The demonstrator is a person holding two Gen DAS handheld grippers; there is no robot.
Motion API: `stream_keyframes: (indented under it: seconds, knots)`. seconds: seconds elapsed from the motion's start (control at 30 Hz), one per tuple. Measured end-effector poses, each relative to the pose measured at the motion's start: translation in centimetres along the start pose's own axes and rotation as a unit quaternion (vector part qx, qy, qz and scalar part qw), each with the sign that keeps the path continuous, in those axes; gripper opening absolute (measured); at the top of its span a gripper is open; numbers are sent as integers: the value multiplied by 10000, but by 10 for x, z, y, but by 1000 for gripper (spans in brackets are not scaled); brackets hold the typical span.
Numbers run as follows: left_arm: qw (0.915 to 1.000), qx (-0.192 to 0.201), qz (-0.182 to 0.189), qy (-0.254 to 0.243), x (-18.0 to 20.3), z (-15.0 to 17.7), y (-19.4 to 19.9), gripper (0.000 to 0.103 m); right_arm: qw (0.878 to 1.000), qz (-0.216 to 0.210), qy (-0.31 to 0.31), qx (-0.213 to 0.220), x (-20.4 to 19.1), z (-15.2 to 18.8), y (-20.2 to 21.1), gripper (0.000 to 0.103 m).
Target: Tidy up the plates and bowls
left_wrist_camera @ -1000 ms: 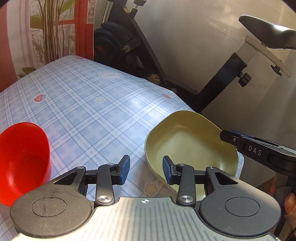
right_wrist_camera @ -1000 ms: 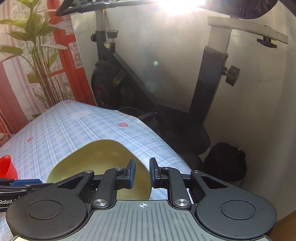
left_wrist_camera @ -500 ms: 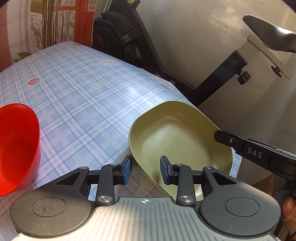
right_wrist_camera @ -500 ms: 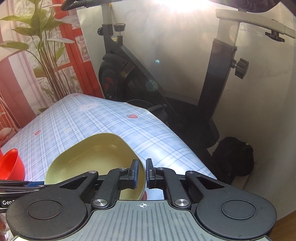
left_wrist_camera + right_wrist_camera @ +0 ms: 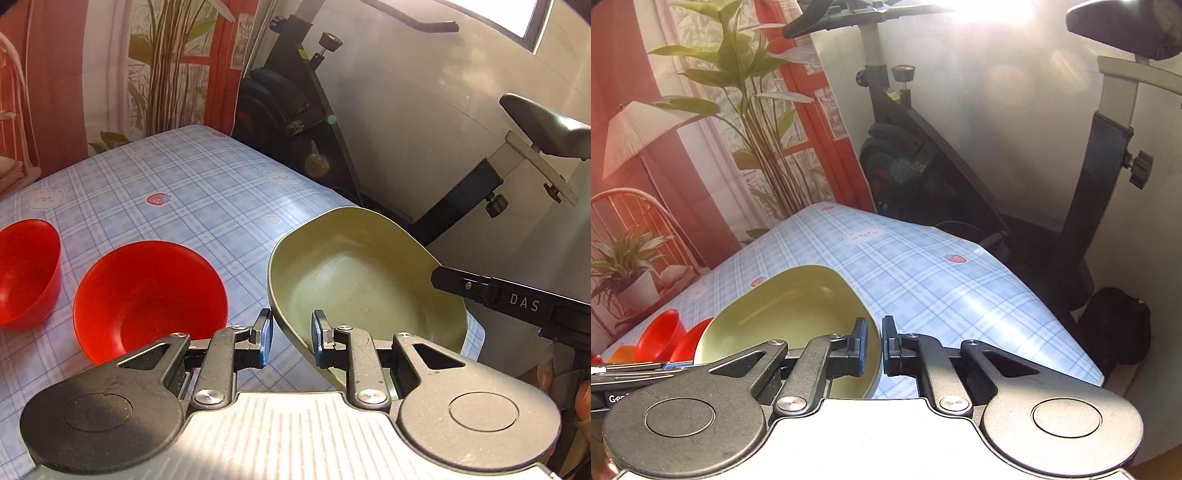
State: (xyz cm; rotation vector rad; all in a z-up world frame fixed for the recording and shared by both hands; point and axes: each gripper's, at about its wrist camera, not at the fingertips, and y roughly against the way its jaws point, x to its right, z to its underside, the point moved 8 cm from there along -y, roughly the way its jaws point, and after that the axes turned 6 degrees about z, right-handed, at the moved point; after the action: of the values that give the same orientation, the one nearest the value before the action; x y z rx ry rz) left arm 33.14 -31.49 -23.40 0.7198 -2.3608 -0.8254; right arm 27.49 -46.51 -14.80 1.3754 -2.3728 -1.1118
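Note:
An olive-green plate [image 5: 369, 288] is held tilted above the right end of the table; it also shows in the right wrist view [image 5: 786, 317]. My right gripper [image 5: 874, 347] is shut on its right rim. My left gripper [image 5: 290, 338] is open, its jaws straddling the plate's near-left rim without clamping it. Two red bowls [image 5: 147, 295] [image 5: 26, 269] sit on the table to the left.
The table has a blue checked cloth [image 5: 192, 192]. An exercise bike [image 5: 960, 166] stands beyond the table's far right edge, with a black bag [image 5: 1115, 325] on the floor. A curtain with a plant print [image 5: 720, 129] hangs at the back.
Both grippers have risen and pulled back, lifting the olive plate with them. The right gripper closed fully on the rim. A second red bowl has come into the left wrist view.

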Motion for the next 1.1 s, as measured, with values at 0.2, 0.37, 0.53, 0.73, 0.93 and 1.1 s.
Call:
stream_keyframes:
  seconds: [0.2,0.37,0.53,0.73,0.93,1.1]
  knots:
    - [9980,451,-319,306,-47,-23,69,23,9971,-588,482,97,-80,-22,2,8]
    - [9928,722,-738,603,-91,-32,126,23,9887,-1143,951,205,-162,-34,-1,8]
    - [9805,1135,-1153,1119,-138,-31,188,23,9745,-1816,1319,-25,-244,-27,-17,8]
    - [9579,1384,-1515,2006,-194,2,227,23,9457,-2311,2266,-296,-337,0,-46,8]
    - [9400,1371,-1812,2546,-234,33,227,23,9200,-2660,2853,-386,-399,20,-65,9]
    - [9331,1240,-1907,2785,-251,44,215,24,9055,-2796,3148,-522,-420,35,-82,9]
